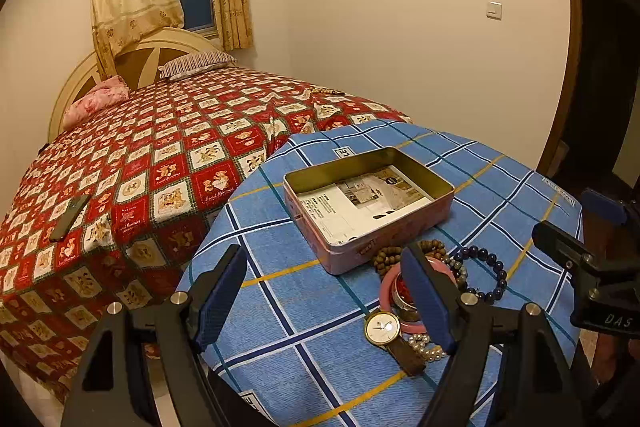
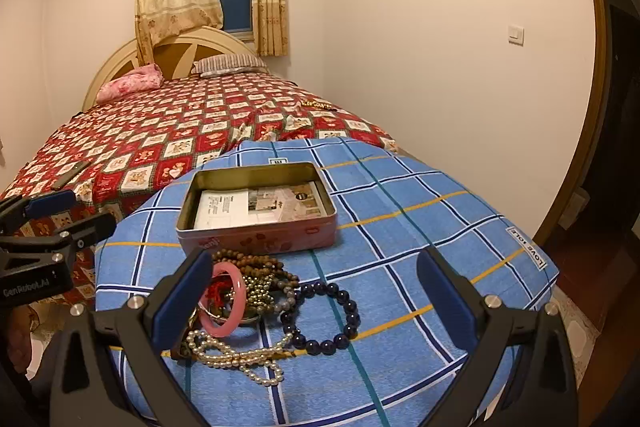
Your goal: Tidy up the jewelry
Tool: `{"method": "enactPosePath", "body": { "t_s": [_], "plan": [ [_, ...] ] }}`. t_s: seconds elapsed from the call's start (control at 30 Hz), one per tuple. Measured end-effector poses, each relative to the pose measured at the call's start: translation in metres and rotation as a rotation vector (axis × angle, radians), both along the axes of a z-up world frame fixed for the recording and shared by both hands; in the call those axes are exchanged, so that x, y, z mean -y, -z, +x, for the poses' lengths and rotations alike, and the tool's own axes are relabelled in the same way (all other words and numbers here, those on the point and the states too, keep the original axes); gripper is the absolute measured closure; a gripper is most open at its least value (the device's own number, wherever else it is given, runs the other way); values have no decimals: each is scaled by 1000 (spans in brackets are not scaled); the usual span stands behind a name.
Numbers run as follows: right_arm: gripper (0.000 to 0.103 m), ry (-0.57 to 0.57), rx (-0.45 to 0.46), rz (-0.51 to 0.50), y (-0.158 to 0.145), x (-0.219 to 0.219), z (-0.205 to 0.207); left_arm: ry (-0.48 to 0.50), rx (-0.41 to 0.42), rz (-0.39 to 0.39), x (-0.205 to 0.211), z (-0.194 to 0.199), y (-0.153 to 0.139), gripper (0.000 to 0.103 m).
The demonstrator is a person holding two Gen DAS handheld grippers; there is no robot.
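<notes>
Left gripper (image 1: pixel 328 303) and right gripper (image 2: pixel 316 303), jaws apart, empty, above jewelry heap (image 2: pixel 244 291) on blue checked bench (image 2: pixel 400 227); open tin (image 2: pixel 256 211) beyond.

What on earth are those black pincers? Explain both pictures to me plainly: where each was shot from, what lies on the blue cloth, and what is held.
They are two hand-held grippers, each with a camera looking along its jaws. One picture is from the left gripper, the other from the right gripper. Both stand open above the blue checked cloth and hold nothing. On the cloth sits an open pink tin with printed paper inside. In front of it lies a jewelry pile: pink bangle, dark blue bead bracelet, brown wooden beads, pearl strand and a gold wristwatch.
</notes>
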State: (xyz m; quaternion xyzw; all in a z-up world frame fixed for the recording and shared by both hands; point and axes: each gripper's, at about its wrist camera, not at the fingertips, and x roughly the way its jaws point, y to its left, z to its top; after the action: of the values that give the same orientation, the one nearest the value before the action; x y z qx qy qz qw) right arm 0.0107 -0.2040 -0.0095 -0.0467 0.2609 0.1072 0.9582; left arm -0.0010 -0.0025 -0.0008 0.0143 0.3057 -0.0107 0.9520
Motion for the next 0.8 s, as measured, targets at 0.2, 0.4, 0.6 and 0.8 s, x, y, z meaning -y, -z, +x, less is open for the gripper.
{"method": "enactPosePath", "body": {
  "t_s": [0.2,0.4,0.6,0.8],
  "plan": [
    [0,2,1,2,0,1,0,1,1,3,0,-1,1,24],
    [0,2,2,2,0,1,0,0,0,4,0,-1,1,24],
    [0,3,1,3,0,1,0,-1,0,5,0,-1,2,24],
    [0,2,1,2,0,2,0,-2,-1,6,-1,-1,2,24]
  ]
}}
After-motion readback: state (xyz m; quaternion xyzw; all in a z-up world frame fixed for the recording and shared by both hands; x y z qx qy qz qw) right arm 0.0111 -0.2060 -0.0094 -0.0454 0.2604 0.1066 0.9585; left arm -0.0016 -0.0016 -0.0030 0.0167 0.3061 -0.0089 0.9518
